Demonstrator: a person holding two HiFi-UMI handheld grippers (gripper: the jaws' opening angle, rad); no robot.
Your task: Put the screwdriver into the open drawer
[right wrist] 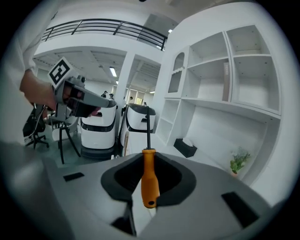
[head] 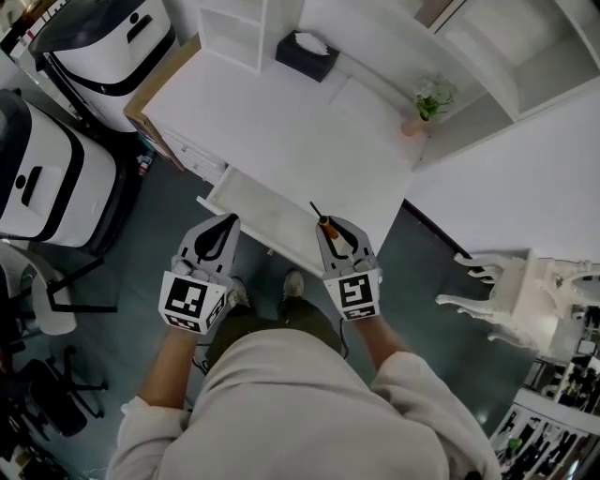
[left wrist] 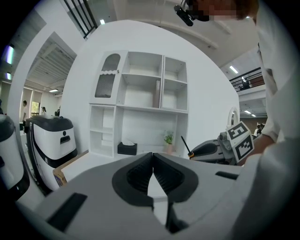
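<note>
The screwdriver (right wrist: 149, 176) has an orange handle and a thin black shaft pointing away from me. My right gripper (right wrist: 149, 159) is shut on its handle. In the head view the right gripper (head: 328, 226) holds the screwdriver (head: 323, 220) over the near right end of the open white drawer (head: 262, 208), which is pulled out from the desk toward me. My left gripper (head: 229, 222) hovers at the drawer's near left end, shut with nothing between its jaws. In the left gripper view its pads (left wrist: 161, 176) meet, and the right gripper (left wrist: 220, 147) with the screwdriver (left wrist: 186, 146) shows at the right.
A white desk (head: 300, 141) carries a dark tissue box (head: 307, 54) and a small potted plant (head: 431, 101). White shelving (head: 239, 28) stands at the back. Two white machines (head: 56, 178) are at the left, a white chair (head: 511, 291) at the right.
</note>
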